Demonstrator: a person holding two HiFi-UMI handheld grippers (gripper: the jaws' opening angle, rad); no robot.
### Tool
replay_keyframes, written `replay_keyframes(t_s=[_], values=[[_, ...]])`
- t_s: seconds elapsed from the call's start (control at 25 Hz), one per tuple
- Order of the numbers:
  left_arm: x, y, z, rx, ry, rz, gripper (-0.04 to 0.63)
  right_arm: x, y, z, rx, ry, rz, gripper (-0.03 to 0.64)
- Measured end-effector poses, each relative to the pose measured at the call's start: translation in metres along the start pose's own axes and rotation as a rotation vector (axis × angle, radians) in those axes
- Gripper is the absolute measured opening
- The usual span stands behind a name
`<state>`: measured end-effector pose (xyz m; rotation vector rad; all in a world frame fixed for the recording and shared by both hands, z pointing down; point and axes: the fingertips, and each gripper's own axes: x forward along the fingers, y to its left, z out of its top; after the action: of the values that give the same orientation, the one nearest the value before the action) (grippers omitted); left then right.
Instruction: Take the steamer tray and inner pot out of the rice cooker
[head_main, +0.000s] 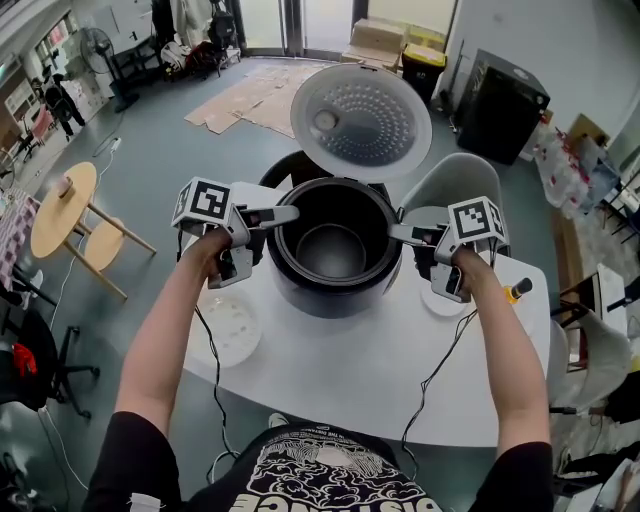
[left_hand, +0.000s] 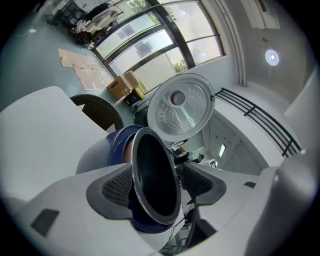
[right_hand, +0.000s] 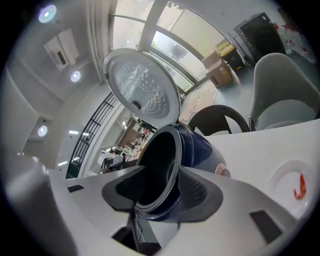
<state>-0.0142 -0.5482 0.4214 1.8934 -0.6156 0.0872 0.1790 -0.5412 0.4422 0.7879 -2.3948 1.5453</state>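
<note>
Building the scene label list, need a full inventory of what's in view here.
Rice cooker: 1, dark blue, mid-table, lid up.
Inner pot: 1, dark, inside the cooker.
Steamer tray: 1, white, on the table left of the cooker.
Plate: 1, white, right of the cooker, small red thing on it.
Table: 1, white.
Chair: 1, grey, behind the table.
Round table: 1, wood, on the floor at left.
Left gripper: grey, jaws astride the pot's left rim.
Right gripper: grey, jaws astride the right rim.
</note>
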Motion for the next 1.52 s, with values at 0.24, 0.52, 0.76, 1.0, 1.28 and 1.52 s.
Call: replay_keyframes(t_s=[0.24,0.52,0.76,1.0,1.28,1.52], values=[[-0.002,0.014,-0.001,0.034,-0.003,0.081,0.183,0.000,-0.003,0.001,-0.037,0.010,0.021,0.197],[-0.008,0.032,0.003,0.026,-0.046,0.142,0.048,0.000,-0.008,0.006,0.097,-0.087,0.146,0.142],[-0.005,0.029,0.006,0.025,-0.042,0.160,0.044,-0.004,-0.015,0.010,0.014,-0.092,0.048,0.078],[-0.006,0.031,0.006,0.034,-0.046,0.168,0.044,0.000,-0.016,0.008,0.010,-0.098,-0.012,0.054],[-0.017,0.028,0.010,-0.016,-0.089,0.161,0.041,0.003,-0.006,0.005,0.007,-0.126,-0.091,0.049],[-0.023,0.011,0.016,0.011,-0.135,0.112,0.040,-0.007,0.009,0.008,-0.027,-0.177,-0.102,0.049]])
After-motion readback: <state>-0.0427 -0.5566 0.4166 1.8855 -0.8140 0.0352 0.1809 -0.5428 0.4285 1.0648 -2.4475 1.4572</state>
